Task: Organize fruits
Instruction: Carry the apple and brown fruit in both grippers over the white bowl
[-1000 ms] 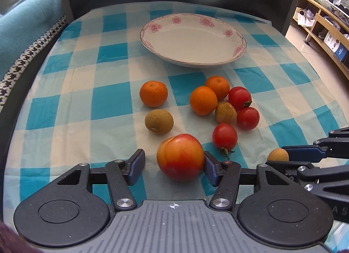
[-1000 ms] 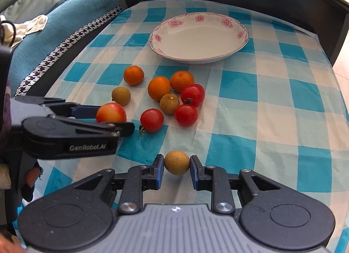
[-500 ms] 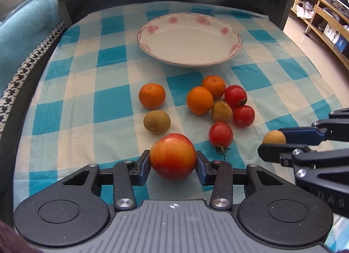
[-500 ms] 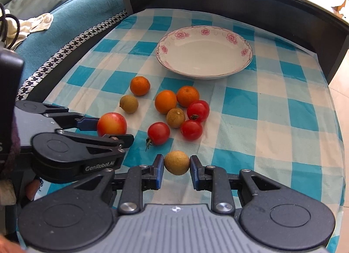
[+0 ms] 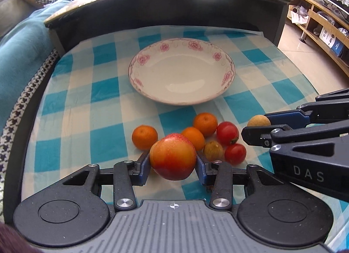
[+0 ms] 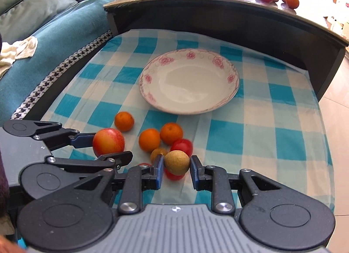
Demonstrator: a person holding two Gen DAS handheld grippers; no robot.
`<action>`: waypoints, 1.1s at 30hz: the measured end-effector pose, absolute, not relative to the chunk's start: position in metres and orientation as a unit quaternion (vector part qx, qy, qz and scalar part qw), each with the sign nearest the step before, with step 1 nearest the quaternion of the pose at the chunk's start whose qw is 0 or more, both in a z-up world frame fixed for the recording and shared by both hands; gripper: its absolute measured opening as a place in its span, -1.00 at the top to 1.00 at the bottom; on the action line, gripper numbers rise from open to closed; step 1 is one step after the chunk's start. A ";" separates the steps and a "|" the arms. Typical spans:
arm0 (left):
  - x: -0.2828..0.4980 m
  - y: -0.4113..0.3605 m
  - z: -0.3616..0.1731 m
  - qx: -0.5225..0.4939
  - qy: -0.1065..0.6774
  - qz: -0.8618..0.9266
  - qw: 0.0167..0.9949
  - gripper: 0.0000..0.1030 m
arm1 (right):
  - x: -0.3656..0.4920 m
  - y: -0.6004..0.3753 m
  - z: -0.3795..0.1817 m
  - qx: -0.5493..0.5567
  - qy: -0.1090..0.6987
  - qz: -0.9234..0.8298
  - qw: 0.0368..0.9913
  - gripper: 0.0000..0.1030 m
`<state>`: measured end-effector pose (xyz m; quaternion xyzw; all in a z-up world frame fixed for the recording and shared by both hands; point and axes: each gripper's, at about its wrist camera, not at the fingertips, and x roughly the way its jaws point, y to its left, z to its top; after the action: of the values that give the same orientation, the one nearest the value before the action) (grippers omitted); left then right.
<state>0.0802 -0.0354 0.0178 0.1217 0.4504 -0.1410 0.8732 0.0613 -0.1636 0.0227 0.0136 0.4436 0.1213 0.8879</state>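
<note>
— While the left tongs pinch the red-orange peach between their blue pads, where do the right tongs stand?

— Just beside them, clamped on a small brown longan. Both fruits hang clear of the checked cloth on the counter.

— And the rest?

— Three mandarins, two cherry tomatoes and another longan lie clustered on the cloth, near the flowered plate, which sits farther back with nothing in it.
</note>
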 end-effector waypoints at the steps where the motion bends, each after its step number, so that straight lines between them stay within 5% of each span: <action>1: 0.082 -0.036 0.018 0.121 0.451 -0.141 0.873 0.02 | 0.064 -0.165 0.024 0.012 0.443 0.120 0.889 0.45; 33: 0.185 -0.059 0.005 0.105 0.461 -0.147 0.869 0.02 | 0.181 -0.178 0.015 0.028 0.438 0.109 0.892 0.45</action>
<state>0.1850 -0.0586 0.0050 0.1049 0.4610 -0.1473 0.8688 0.1810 -0.1783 0.0146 0.0280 0.4382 0.1088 0.8918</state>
